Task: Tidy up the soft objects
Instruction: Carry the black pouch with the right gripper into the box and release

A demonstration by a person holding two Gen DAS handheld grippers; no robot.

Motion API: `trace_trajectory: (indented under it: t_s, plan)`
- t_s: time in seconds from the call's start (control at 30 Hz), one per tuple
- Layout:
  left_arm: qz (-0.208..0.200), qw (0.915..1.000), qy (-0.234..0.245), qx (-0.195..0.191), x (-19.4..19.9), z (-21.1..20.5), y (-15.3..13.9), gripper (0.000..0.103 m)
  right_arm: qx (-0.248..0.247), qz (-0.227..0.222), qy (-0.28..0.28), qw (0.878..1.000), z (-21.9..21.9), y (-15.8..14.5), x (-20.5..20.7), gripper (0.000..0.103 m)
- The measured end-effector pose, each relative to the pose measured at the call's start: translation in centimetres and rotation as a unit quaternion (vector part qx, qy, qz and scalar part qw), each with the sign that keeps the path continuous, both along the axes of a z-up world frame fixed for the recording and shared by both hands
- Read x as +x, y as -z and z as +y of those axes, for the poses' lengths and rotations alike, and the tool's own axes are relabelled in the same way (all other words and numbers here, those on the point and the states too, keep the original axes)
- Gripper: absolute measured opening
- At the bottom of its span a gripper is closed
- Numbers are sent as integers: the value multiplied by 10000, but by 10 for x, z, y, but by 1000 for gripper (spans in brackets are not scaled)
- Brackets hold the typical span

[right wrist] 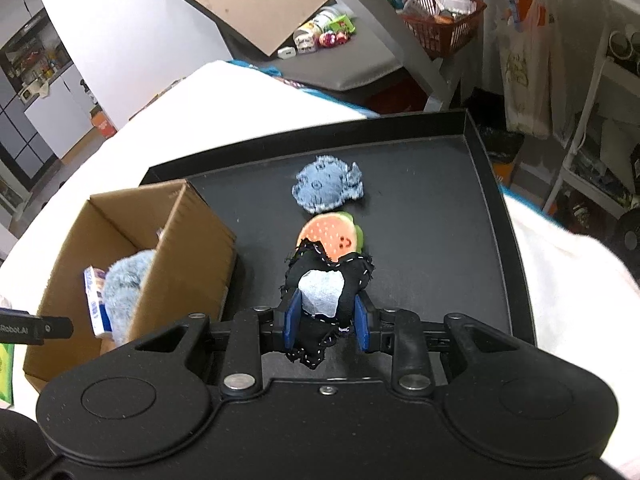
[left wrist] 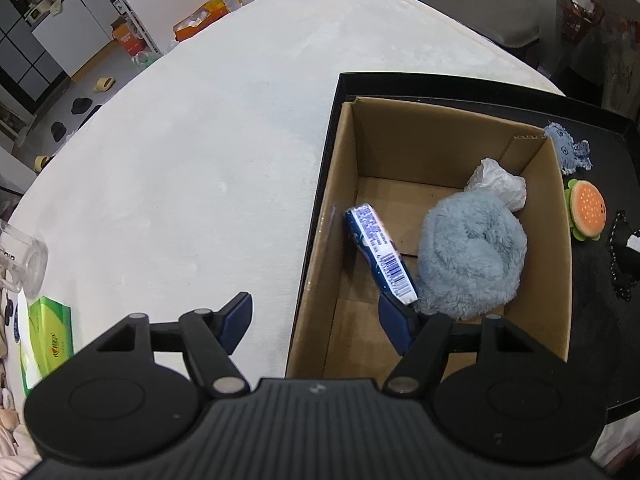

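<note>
My right gripper [right wrist: 325,322] is shut on a black felt toy with a white patch [right wrist: 322,292], held just above the black tray [right wrist: 460,220]. Beyond it lie an orange burger-shaped toy [right wrist: 334,234] and a blue denim toy [right wrist: 328,186]. In the left wrist view my left gripper [left wrist: 316,322] stands open over the near-left wall of the cardboard box [left wrist: 320,240], one finger outside and one inside. The box holds a fluffy blue plush [left wrist: 470,254], a blue tissue pack [left wrist: 380,254] and a crumpled white wad [left wrist: 500,184]. The burger toy [left wrist: 586,210] and the denim toy [left wrist: 568,150] show right of the box.
The tray and box rest on a white cloth-covered table [left wrist: 180,180]. A green tissue box [left wrist: 52,336] and a clear glass jar [left wrist: 24,260] sit at the left edge. The tray has a raised rim [right wrist: 474,128]. A red basket [right wrist: 444,26] stands on a far shelf.
</note>
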State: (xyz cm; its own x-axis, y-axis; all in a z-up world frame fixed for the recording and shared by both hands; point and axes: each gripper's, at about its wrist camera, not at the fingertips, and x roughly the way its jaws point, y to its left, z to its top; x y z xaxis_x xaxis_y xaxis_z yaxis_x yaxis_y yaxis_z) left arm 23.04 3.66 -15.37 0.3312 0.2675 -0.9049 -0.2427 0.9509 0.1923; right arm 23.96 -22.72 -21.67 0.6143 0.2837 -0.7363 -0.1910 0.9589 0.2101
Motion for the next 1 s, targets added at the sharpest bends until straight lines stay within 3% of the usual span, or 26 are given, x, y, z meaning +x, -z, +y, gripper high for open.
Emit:
trace_trajectory:
  t_s: [1.0]
  plan:
    - [-416,9972,-44,-613,-13,38,6,65,-227,-555,-369,9975,75,-66,-4,28]
